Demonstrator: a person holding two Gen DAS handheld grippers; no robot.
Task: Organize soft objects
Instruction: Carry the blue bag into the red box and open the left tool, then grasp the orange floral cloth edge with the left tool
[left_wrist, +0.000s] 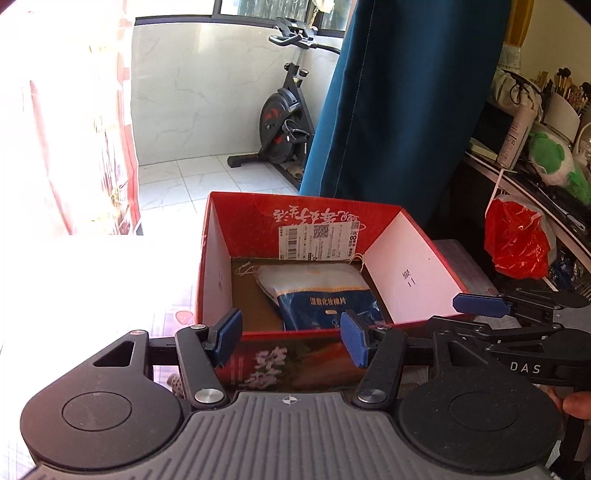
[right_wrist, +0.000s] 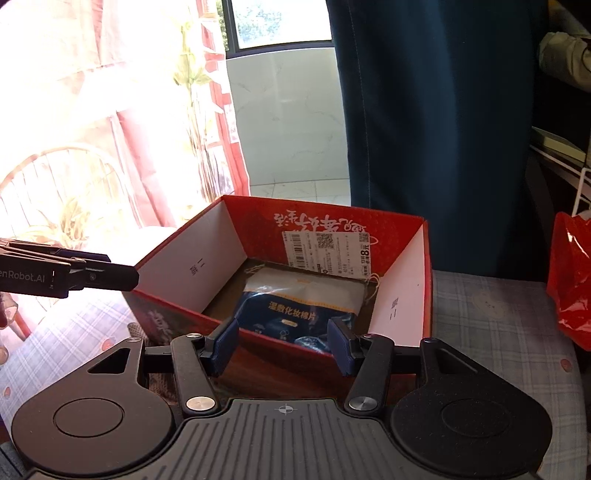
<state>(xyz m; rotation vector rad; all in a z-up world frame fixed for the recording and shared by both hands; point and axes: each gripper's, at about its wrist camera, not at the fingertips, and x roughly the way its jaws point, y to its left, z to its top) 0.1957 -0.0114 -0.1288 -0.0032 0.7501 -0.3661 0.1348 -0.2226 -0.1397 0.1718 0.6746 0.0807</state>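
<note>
Both my claws hang empty with jaws parted, left claw (left_wrist: 291, 341) and right claw (right_wrist: 282, 345) at the near rim of the red box (left_wrist: 406, 251). Just beyond them the cotton pad pack (left_wrist: 325, 291) lies flat inside, likely stowed already.

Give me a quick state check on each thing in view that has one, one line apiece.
Red box: open at the top, upright on the table.
Cotton pad pack: lying flat on the box floor, touched by neither gripper.
Left gripper: open, empty, at the box's near wall.
Right gripper: open, empty, at the box's near wall.
Red plastic bag: crumpled, outside the box to its right.
</note>
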